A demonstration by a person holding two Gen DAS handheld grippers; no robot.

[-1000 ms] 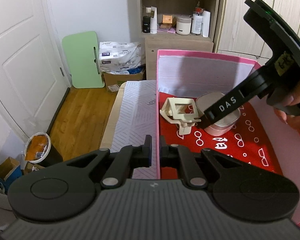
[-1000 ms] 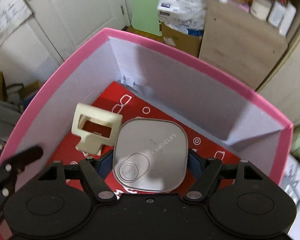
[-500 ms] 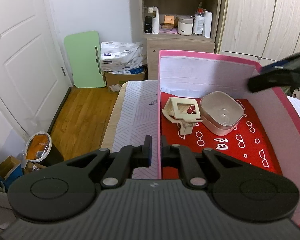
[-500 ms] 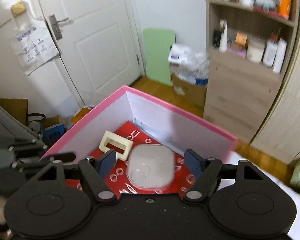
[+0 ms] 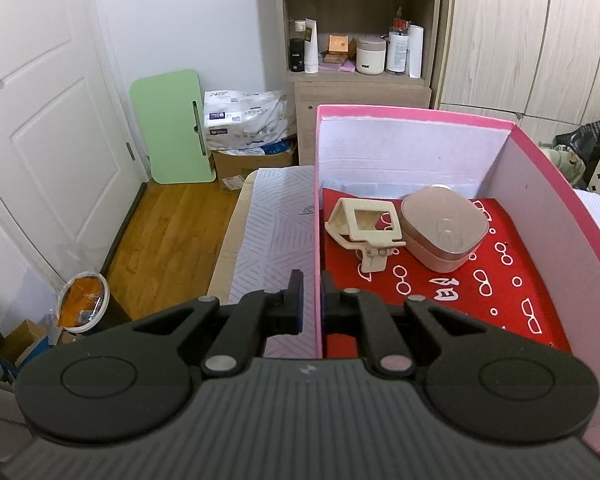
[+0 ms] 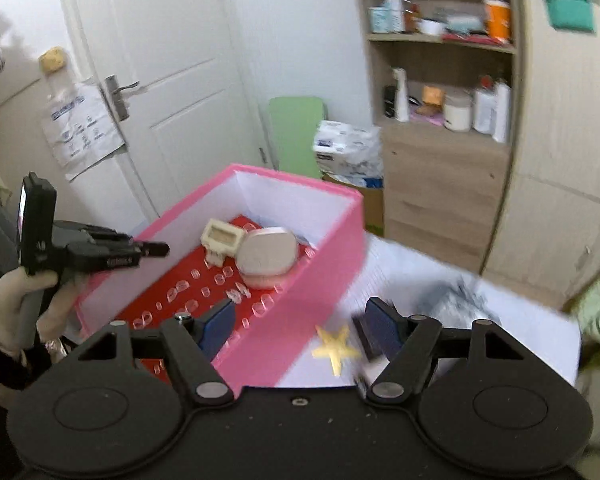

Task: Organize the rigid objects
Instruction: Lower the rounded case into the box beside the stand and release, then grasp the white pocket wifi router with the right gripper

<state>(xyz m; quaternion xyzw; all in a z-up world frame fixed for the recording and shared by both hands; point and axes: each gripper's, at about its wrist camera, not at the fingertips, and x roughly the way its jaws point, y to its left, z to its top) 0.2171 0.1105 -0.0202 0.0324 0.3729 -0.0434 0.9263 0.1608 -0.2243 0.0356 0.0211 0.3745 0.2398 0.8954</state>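
Observation:
A pink box (image 5: 416, 114) with a red patterned floor stands on the bed. Inside it a pinkish square container (image 5: 444, 226) lies upside down beside a cream folding stand (image 5: 364, 228). My left gripper (image 5: 312, 304) is shut on the box's left wall. In the right wrist view the box (image 6: 292, 180), the container (image 6: 266, 256) and the stand (image 6: 222, 238) lie ahead. My right gripper (image 6: 300, 324) hovers over the box's near corner, jaws wide but closing, with nothing gripped. A yellow star (image 6: 336, 346) lies on the white sheet below it. The left gripper (image 6: 162, 249) reaches in from the left.
A gloved hand (image 6: 16, 300) holds the left tool. A wooden shelf unit (image 5: 360, 60) and wardrobe doors (image 5: 540, 40) stand behind the box. To the left are a white door (image 5: 40, 120), a green board (image 5: 172, 128) and a bin (image 5: 84, 300). A dark crumpled thing (image 6: 456, 296) lies on the sheet.
My right gripper has left the container in the box and drawn back, up and to the right, out of the left wrist view. The left gripper has kept still on the wall.

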